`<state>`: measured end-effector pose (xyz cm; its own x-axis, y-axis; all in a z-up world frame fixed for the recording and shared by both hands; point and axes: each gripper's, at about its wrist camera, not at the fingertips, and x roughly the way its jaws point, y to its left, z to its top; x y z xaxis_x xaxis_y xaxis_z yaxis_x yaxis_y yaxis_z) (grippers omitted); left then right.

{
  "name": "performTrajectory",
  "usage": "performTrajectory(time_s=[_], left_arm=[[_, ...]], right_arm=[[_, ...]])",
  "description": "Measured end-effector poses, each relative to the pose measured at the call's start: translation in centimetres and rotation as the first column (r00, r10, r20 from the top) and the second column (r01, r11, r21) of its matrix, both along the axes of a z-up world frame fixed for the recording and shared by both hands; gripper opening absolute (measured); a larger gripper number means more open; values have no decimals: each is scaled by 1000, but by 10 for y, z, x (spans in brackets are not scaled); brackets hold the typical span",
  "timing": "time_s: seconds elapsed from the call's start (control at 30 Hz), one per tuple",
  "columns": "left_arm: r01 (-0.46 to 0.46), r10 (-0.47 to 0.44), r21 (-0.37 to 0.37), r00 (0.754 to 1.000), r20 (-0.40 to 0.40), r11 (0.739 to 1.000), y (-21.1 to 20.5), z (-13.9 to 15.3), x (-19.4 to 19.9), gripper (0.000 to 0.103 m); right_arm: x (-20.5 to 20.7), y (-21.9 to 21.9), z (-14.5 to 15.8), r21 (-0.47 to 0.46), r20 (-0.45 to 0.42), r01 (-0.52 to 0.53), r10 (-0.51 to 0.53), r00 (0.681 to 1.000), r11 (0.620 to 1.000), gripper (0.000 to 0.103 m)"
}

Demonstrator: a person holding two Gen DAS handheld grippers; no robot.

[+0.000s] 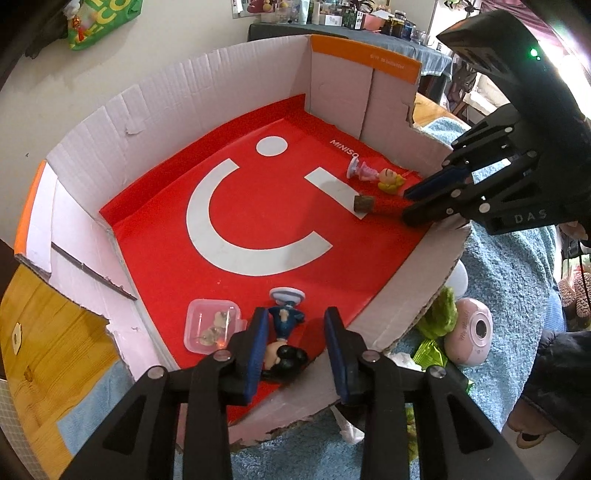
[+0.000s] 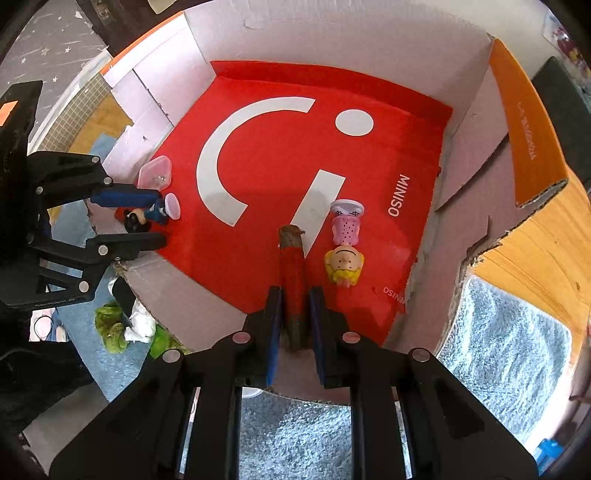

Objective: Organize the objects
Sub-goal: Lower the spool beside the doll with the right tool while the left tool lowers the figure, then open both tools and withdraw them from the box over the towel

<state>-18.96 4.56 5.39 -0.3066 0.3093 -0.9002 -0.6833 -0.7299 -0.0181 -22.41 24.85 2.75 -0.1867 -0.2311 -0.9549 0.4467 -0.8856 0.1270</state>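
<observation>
wooden table (image 1: 44, 332): under the box | blue fluffy towel (image 1: 509, 280): spread over the table | green bag (image 1: 107, 22): hangs on wall | cluttered shelf (image 1: 351, 18): far behind

Both cams are fisheyes sitting right behind their own fingers, looking steeply down into the same cardboard box (image 1: 110, 122) with the red bag (image 1: 258, 206) lining its floor. The left wrist view hangs over one low edge of the box, close in, its fingers (image 1: 255, 354) filling the bottom of the frame. The right wrist view looks in from an adjacent side, just as close, fingers (image 2: 275, 332) at bottom centre. They share the whole red floor, and each catches the other: right gripper (image 1: 408, 206) at the right edge, left gripper (image 2: 153, 218) at mid-left.
</observation>
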Motion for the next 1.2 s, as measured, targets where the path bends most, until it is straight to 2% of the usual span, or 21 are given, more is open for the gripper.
performTrajectory(time_s=[0.1,0.37,0.7,0.83,0.93,1.03,1.07,1.1,1.17,1.2], left_arm=[[-8,8,6,1000,-4,1000,-2,2,0,38],[-28,29,31,1000,-8,999,-9,10,2,38],[-66,69,92,997,-38,994,-22,31,18,39],[-93,102,130,992,-72,987,-28,44,32,57],[-117,133,162,987,-91,980,-34,55,45,58],[-148,173,189,978,-120,971,-38,64,59,67],[-159,188,206,973,-132,966,-40,68,66,68],[-166,199,219,970,-139,962,-43,70,72,68],[-177,217,239,964,-154,955,-46,74,81,68],[-183,229,254,959,-165,950,-47,77,88,68]], right_arm=[[-1,2,4,-7,-4,0,0,1000,1000,15],[-1,7,15,-22,-29,1,-2,1000,1000,15],[36,-3,45,-64,-117,4,-11,993,998,15],[48,-13,55,-90,-171,-8,-7,985,996,15],[59,-16,66,-110,-206,-9,-14,978,994,15],[72,-18,73,-117,-251,-5,-24,968,993,17],[77,-17,76,-122,-264,-4,-29,964,993,19],[81,-16,79,-131,-282,0,-37,959,991,28],[95,-14,87,-151,-328,6,-55,943,989,56],[102,-14,89,-158,-356,6,-63,932,987,75]])
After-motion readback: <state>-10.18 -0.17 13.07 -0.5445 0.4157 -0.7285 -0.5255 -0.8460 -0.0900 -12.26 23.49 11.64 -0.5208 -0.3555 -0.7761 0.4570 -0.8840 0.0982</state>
